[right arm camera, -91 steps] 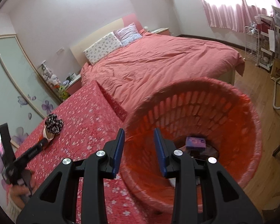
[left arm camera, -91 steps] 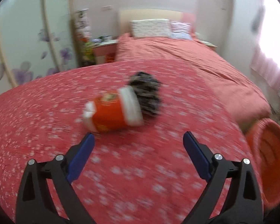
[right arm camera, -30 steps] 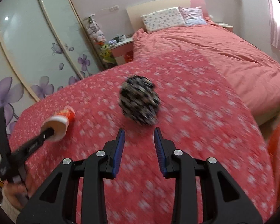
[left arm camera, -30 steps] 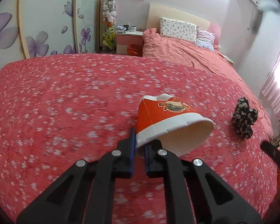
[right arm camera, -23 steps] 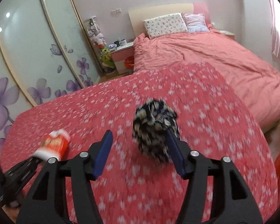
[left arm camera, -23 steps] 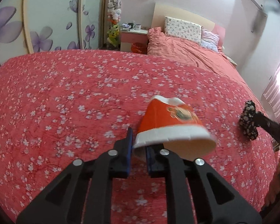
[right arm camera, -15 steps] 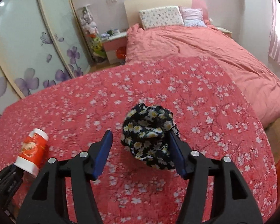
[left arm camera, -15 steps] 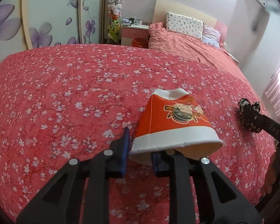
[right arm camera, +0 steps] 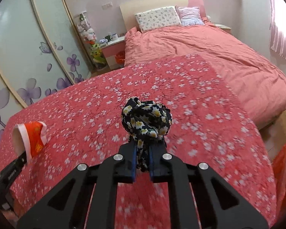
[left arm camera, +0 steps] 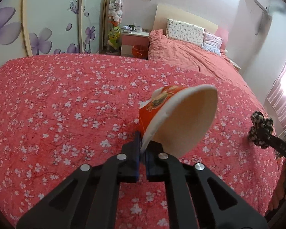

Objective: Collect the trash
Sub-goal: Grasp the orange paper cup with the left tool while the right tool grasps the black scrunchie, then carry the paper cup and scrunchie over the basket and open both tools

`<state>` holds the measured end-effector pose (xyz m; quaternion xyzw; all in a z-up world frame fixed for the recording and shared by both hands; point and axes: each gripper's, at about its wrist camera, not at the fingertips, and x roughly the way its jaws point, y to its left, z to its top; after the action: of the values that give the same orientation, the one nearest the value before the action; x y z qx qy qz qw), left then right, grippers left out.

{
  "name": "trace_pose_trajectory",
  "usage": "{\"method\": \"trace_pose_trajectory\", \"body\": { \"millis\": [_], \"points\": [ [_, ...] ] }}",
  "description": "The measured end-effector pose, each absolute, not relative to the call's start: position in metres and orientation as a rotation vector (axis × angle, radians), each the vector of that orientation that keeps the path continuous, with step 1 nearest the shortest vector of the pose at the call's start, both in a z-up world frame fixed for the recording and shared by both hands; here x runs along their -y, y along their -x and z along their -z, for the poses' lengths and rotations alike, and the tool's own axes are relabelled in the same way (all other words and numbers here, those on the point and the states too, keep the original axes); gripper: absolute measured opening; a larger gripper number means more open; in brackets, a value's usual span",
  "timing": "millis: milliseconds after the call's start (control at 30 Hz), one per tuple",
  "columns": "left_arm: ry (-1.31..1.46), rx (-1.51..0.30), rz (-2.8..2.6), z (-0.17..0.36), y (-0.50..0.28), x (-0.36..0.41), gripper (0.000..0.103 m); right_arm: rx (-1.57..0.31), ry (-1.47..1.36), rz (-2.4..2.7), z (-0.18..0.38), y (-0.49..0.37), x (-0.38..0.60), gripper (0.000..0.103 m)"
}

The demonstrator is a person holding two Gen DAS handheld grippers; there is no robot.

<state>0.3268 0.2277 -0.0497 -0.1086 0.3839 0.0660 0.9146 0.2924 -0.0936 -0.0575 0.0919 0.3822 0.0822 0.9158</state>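
Left wrist view: the left tongs (left arm camera: 142,157) are seen clamped on the rim of one red paper cup (left arm camera: 173,118). The cup is held clear above the red flowered cover (left arm camera: 66,103), tilted, with its open mouth turned toward the camera and its printed side facing up. One black flowered cloth bundle (left arm camera: 260,132) is seen to the right of the cup, carried at the tip of the right tongs (left arm camera: 265,135), whose black frame enters from the right edge. Beyond the cover, one bed (left arm camera: 190,59) with two pillows is recorded; to the left of the bed stand one nightstand (left arm camera: 134,42) and one small red bin (left arm camera: 138,51). Whether the surface under the cover is a table or a second bed cannot be told.

Right wrist view: the right tongs (right arm camera: 142,162) are seen clamped on the one cloth bundle (right arm camera: 146,120), which stands up between the two blue pads and is lifted off the flowered cover (right arm camera: 200,126). The one paper cup (right arm camera: 31,137) is seen to the left of the bundle, held by its rim in the left tongs (right arm camera: 26,155), above the cover's left edge. At the right edge, part of one orange basket (right arm camera: 284,164) is visible below the level of the cover. The bed (right arm camera: 209,53) lies behind the bundle.
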Motion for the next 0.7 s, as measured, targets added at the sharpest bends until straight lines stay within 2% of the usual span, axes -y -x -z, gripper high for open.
{"method": "trace_pose_trajectory", "body": {
  "millis": [367, 700],
  "points": [
    [0.198, -0.709, -0.103, -0.004, -0.282, -0.204, 0.005, -0.703, -0.208, -0.166, 0.014, -0.230, 0.128, 0.010],
    [0.145, -0.649, -0.008, -0.055, -0.240, -0.139, 0.005, -0.614, -0.254, -0.138, -0.016, -0.167, 0.175, 0.010]
  ]
}}
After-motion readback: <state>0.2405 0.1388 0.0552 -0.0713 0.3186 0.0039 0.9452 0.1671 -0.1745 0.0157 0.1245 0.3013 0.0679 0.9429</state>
